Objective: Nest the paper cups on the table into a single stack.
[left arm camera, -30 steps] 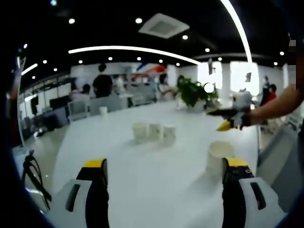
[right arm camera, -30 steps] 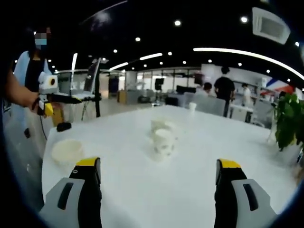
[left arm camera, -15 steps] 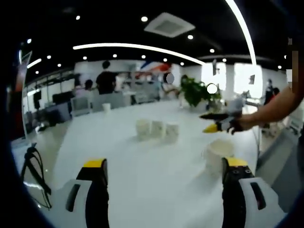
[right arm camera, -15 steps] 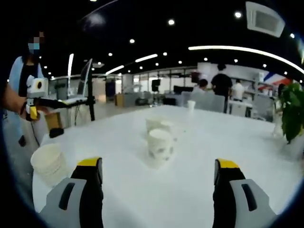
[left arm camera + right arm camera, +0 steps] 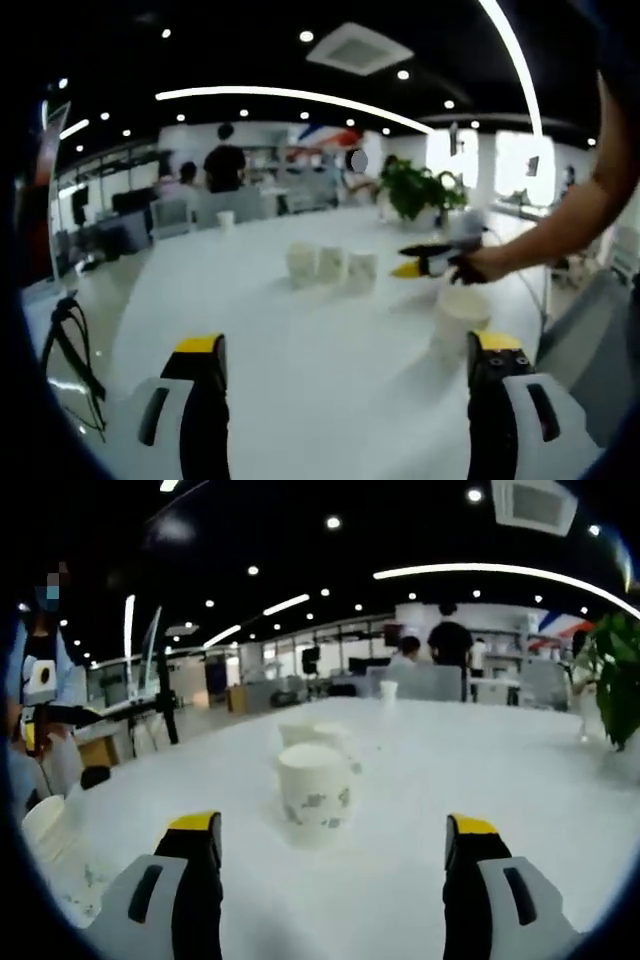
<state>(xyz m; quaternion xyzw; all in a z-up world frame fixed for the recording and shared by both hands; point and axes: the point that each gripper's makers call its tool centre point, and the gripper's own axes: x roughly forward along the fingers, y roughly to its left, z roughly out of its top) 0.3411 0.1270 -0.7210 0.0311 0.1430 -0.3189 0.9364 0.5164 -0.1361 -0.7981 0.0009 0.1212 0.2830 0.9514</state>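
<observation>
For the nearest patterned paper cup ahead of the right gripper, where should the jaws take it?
Across the side wall below the rim of the nearest patterned paper cup, coming in level from the open right gripper. It stands upright, mouth up, with bare table on both sides.

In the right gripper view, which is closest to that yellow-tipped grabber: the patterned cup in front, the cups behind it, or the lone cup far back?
1. Patterned cup, upright just ahead of the right gripper, slightly left of centre.
2. Cups behind it, directly beyond on the table.
3. Lone cup, at the far edge.
</observation>
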